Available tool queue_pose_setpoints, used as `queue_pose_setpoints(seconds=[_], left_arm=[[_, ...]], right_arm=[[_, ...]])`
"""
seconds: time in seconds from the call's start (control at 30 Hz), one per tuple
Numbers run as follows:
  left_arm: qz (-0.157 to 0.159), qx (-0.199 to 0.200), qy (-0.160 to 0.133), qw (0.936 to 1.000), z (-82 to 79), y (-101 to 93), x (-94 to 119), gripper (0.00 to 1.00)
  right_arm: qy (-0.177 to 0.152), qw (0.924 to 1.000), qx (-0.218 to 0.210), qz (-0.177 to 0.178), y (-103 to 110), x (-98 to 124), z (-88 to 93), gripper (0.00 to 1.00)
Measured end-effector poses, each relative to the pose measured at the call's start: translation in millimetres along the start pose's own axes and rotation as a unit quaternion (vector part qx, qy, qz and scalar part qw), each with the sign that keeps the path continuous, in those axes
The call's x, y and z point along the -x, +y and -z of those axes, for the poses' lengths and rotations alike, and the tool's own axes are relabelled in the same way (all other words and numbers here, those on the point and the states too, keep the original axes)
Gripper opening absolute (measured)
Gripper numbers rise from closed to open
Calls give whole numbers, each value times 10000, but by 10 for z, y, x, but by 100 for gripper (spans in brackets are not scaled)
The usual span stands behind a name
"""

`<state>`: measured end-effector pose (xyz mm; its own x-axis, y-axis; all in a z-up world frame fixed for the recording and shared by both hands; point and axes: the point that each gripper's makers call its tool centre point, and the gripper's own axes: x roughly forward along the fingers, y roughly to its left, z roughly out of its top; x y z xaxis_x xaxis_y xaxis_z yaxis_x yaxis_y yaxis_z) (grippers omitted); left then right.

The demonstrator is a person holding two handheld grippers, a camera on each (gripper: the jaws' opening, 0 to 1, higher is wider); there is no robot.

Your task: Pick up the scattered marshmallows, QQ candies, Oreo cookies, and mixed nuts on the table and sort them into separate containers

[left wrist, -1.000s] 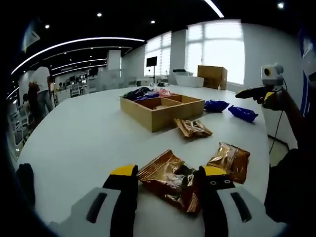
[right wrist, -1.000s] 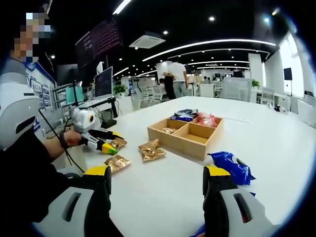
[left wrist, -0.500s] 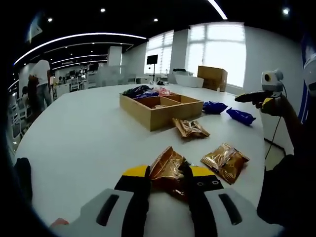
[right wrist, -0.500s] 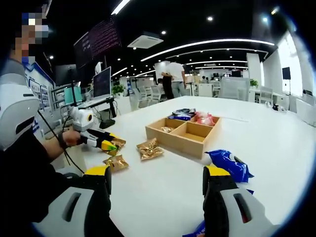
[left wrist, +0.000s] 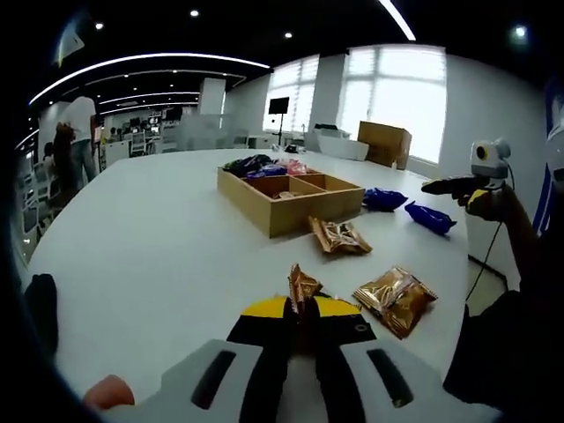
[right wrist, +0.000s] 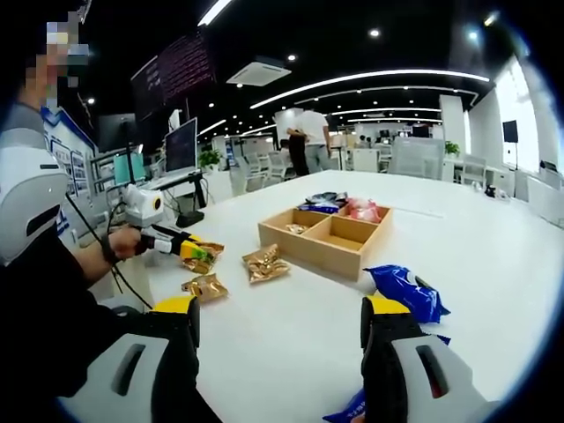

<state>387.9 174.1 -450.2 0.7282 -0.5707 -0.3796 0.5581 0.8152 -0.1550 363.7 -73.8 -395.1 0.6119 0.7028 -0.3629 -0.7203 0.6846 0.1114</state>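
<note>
Gold foil crinkles between the jaws of the left gripper [left wrist: 300, 319], which are clamped on a snack packet [left wrist: 302, 289] held just above the white table [left wrist: 159, 238]; from the right gripper view the same gripper [right wrist: 189, 250] holds that packet [right wrist: 202, 257] at the table's near-left edge, a hand [right wrist: 126, 245] behind it. Two more gold packets lie loose on the table; one [left wrist: 394, 296] just to the right of the held packet, another [left wrist: 338, 235] farther on, close to the wooden tray [left wrist: 264, 211]. The tray has four compartments; dark blue and purple packets [left wrist: 251, 166] fill a far one, pink packets [right wrist: 363, 210] sit in the next, a few gold pieces [right wrist: 300, 231] lie in a third, and the one nearest the right gripper looks bare wood.

The right gripper [right wrist: 282, 330] has its jaws wide apart with nothing between them; it hovers over the table with a blue packet [right wrist: 407, 292] just beyond its right jaw and a second blue packet [right wrist: 344, 409] at the bottom edge. In the left gripper view that gripper [left wrist: 449, 185] hangs above the table's far-right side, near two blue packets [left wrist: 385, 198] [left wrist: 429, 218]. Farther off, a person in a white top [right wrist: 311, 134] stands among desks.
</note>
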Motion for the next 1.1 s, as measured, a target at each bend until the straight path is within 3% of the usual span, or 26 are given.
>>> queue_pose_setpoints(seconds=[0.2,0.7,1.1], left_arm=[[-69,-199,-90,9997,-71,5,17,12],[-38,-273,-237,9993,-263,2,94,11],[-101,-451,-458,9979,-534,-19,238,10]], right_arm=[[-63,10000,-14,-38,13,10,-35,70],[-66,10000,19,-53,12,-9,-53,70],[-54,10000,8,-69,9,-25,-40,70]])
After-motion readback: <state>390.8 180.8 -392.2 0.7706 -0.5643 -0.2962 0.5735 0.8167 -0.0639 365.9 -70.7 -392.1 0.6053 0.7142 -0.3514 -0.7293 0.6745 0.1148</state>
